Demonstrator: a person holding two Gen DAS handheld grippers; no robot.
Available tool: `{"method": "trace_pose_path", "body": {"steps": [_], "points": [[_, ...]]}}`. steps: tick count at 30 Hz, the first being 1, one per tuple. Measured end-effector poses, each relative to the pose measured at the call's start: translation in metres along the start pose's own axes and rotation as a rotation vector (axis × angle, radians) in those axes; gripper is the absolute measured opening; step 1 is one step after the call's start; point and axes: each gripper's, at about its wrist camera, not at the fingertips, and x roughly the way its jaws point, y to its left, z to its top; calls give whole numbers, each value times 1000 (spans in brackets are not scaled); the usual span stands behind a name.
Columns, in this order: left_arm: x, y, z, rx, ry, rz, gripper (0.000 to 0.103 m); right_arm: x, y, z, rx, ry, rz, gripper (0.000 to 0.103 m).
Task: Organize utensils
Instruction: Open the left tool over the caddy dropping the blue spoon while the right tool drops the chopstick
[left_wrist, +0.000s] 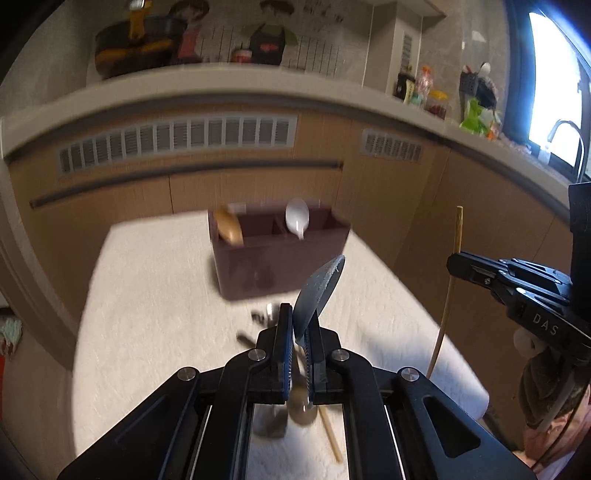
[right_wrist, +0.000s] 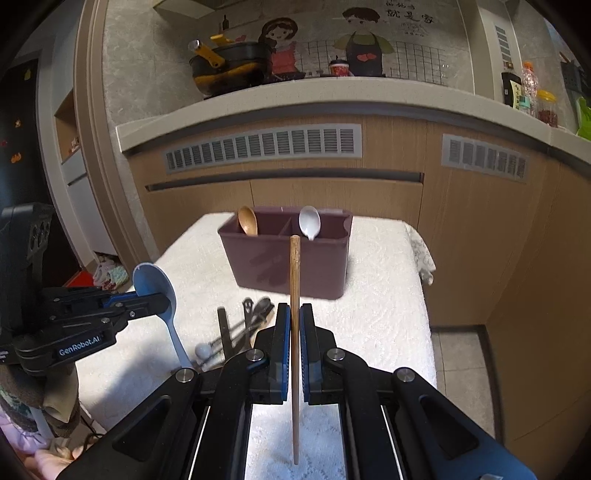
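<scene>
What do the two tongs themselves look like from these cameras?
Both are matte black linkage frames with silver round pivot bolts and blue finger pads. The left tongs carry white "GenRobot.AI" lettering; the right tongs show "DAS". Patterned fabric hangs beneath each.

a black-and-yellow pot (right_wrist: 225, 70) and bottles (right_wrist: 528, 88) sit on the counter (right_wrist: 332, 92); a faucet (left_wrist: 569, 140) by the window (left_wrist: 550, 81).

- One maroon utensil holder (right_wrist: 291, 258), divided into compartments.
- Three spoons: a wooden spoon (right_wrist: 247, 220), a white spoon (right_wrist: 309, 222) and a blue spoon (right_wrist: 157, 284).
- Two chopsticks: one held upright (right_wrist: 294, 295), another chopstick (left_wrist: 330, 432) lying on the surface.
- A small pile of metal utensils (right_wrist: 243, 325); their number is unclear.
</scene>
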Motion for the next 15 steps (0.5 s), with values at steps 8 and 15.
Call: {"method": "trace_pose_path", "body": {"steps": [8, 15], "points": [[-39, 7, 115, 22, -301, 12, 6, -46, -6, 120, -37, -322, -30, 5], [23, 31, 154, 18, -298, 2, 6, 6, -5, 168, -72, -398, -74, 5]]}}
